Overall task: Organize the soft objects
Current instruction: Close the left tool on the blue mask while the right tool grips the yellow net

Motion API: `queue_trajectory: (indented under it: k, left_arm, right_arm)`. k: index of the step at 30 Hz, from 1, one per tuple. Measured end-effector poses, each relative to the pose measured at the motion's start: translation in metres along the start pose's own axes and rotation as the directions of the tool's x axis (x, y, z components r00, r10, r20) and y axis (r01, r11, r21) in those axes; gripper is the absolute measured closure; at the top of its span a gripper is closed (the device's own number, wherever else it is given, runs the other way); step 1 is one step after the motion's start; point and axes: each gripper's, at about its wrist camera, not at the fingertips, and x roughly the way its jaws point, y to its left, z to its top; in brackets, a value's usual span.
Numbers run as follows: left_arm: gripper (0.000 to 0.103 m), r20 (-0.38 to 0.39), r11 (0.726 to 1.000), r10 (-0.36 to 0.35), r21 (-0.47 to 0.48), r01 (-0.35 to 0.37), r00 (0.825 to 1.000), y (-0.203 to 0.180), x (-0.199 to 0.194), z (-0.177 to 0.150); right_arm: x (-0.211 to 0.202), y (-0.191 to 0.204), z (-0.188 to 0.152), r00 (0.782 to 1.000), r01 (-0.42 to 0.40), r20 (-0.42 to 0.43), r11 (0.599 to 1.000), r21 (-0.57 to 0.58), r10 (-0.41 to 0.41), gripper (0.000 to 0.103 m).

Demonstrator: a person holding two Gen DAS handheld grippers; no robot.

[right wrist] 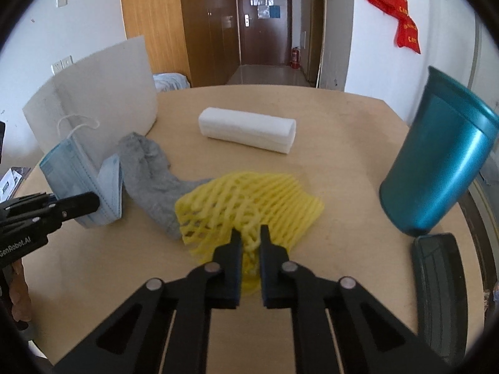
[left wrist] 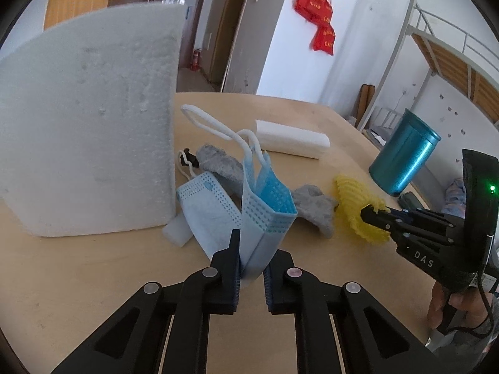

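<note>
My left gripper is shut on the lower edge of a light blue face mask, which stands up from the table with its white ear loops trailing behind. In the right wrist view the same mask shows at the left, with the left gripper on it. My right gripper is shut on the near edge of a yellow foam net; the left wrist view shows that gripper pinching the net. A grey sock lies between mask and net.
A big white foam slab stands at the left. A folded white foam pad lies further back. A teal canister stands at the right beside a dark flat case. A small white foam piece lies by the slab.
</note>
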Motion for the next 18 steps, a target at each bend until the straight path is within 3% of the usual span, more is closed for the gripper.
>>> queue_trajectory:
  k: [7,18]
  left_arm:
    - [0.090,0.068,1.000,0.012,0.018,-0.013,0.998,-0.005,-0.030,-0.005]
    - [0.090,0.090,1.000,0.009,0.015,-0.011,0.996,-0.011,-0.052,-0.015]
  right_arm:
    - [-0.026,0.002,0.003,0.998,-0.004,0.061,1.000,0.010,0.003,0.091]
    - [-0.052,0.008,-0.005,0.993,-0.016,0.115,1.000,0.020,0.013,0.091]
